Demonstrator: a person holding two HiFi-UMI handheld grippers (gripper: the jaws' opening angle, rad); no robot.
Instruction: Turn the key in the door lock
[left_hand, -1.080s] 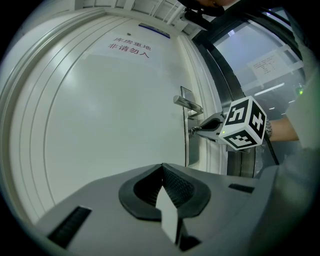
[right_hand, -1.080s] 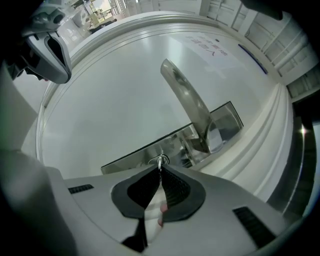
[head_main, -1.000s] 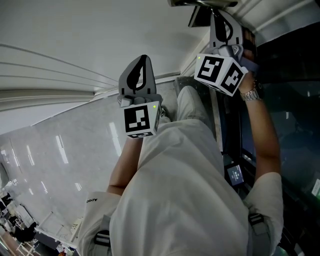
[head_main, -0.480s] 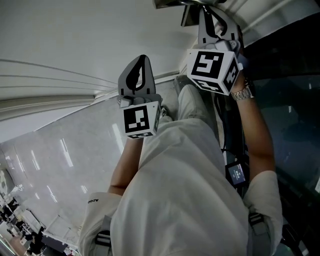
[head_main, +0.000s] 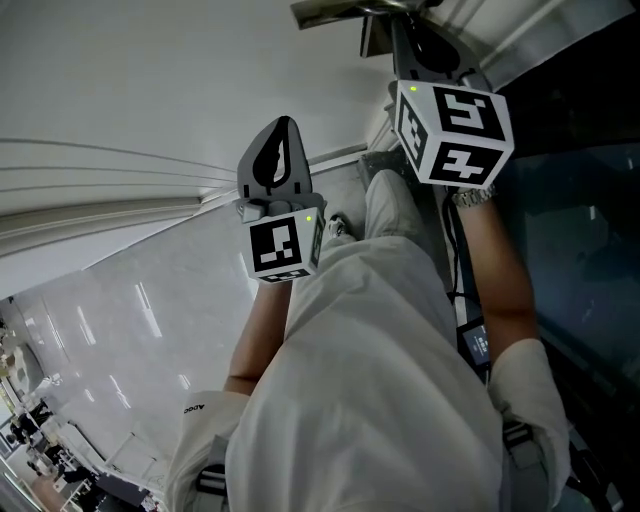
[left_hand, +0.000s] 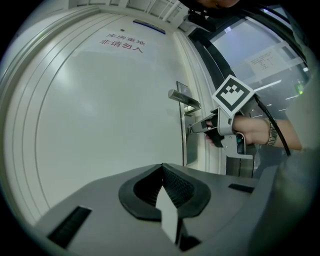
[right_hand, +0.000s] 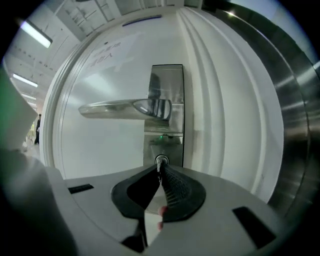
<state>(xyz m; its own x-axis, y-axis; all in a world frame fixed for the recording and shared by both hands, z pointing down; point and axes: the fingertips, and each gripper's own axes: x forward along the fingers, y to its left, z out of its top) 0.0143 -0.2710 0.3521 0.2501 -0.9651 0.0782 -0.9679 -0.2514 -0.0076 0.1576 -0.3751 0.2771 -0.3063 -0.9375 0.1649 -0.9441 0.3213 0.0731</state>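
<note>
The right gripper view is filled by a white panelled door, on which a tall brushed-steel lock plate is mounted. A silver lever handle is seen running level from the plate toward the left. Below it, the small silver metal key is set in the keyhole in the lower part of the plate. The jaws of the right gripper are clamped together on the key, their tips just in front of the plate. In the left gripper view the left gripper is held well apart from the door, its jaws pressed together with nothing between them. The right gripper is seen there from the side, at the lock under the handle, with its black-and-white marker cube on top and a hand behind it. Red lettering is printed high on the door. In the head view both grippers are held up in front of a person in light clothing.
</note>
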